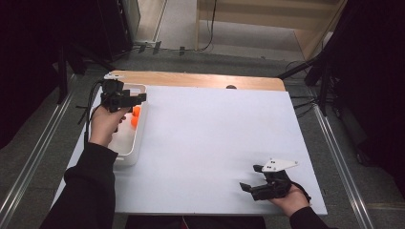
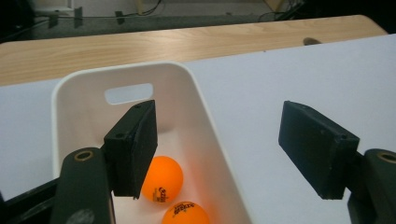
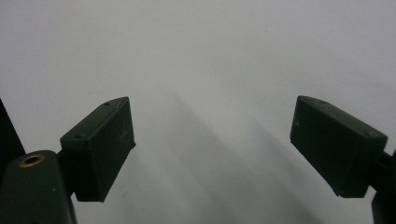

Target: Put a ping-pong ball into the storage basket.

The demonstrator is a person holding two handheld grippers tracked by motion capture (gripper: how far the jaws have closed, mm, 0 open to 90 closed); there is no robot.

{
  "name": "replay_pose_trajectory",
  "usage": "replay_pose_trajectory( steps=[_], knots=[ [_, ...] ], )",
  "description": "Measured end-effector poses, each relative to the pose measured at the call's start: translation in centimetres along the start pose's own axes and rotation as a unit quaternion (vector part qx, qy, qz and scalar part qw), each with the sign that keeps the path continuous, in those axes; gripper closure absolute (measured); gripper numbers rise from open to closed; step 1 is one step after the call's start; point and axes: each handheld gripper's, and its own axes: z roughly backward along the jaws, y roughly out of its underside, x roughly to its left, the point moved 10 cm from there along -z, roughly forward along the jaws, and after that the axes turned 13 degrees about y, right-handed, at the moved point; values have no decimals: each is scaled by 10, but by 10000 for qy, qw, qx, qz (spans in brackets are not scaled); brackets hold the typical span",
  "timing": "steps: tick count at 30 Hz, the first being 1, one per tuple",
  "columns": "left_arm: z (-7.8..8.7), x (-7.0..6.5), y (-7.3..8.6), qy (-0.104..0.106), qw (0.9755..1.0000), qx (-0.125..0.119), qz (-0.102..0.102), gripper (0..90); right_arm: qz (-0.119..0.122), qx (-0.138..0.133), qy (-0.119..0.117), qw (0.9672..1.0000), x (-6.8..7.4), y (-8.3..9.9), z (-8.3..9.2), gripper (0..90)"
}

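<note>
Left gripper [image 1: 139,98] hovers over the far end of a white plastic bin [image 1: 125,151] at the table's left edge, jaws well apart, nothing between them. Left gripper view [image 2: 219,140] gives the detail: two orange ping-pong balls [image 2: 162,178] lie loose on the bin floor, touching or nearly touching each other, printed logos facing up, near the bin's right wall. One jaw hangs inside the bin above the balls, the other outside over the white surface, so the bin's right wall [image 2: 210,135] runs between the jaws. No pad touches a ball. That view also shows a slot handle [image 2: 129,93] cut in the bin's far end wall; from the high view the balls are just orange blobs [image 1: 135,115] partly hidden behind the gripper and hand.

Right gripper [image 1: 248,177] sits low at the near right of the table, held in the right hand [image 1: 289,198], grey three-cornered plate [image 1: 279,164] on top, well apart from the bin. Right gripper view [image 3: 212,144]: jaws wide apart, empty, plain white surface and soft shadows beneath.

Table [image 1: 215,143] has a white top sheet; a light wood strip [image 1: 200,80] shows along the far edge with a small dark spot [image 1: 231,87] on it. Black cable [image 1: 88,112] trails from the left gripper. Grey floor, metal rails both sides, dark stands and cables at the back, room dim.
</note>
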Motion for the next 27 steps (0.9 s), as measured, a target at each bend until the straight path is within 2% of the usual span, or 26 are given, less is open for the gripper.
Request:
replay_pose_trajectory(
  steps=[3, 7, 14, 18, 27],
  knots=[
    [0, -7, -1, 129, 9999, 1, -58, 284, 5, -1, 0, 10000, 0, 0, 0, 122],
    [-1, -18, 1, 348, 9992, 126, -147, 284, 31, -24, -14, 10000, 1, -1, 0, 122],
    [1, -31, 1, 692, 9974, 139, -112, 284, 33, -20, -13, 10000, 0, 0, 0, 122],
    [1, -42, 0, 850, 9962, 120, -173, 284, 38, -13, -11, 10000, 0, 0, 1, 122],
    [-7, -58, 4, 951, 9942, 305, -402, 284, 58, -16, -7, 10000, 1, 0, 1, 122]
  ],
)
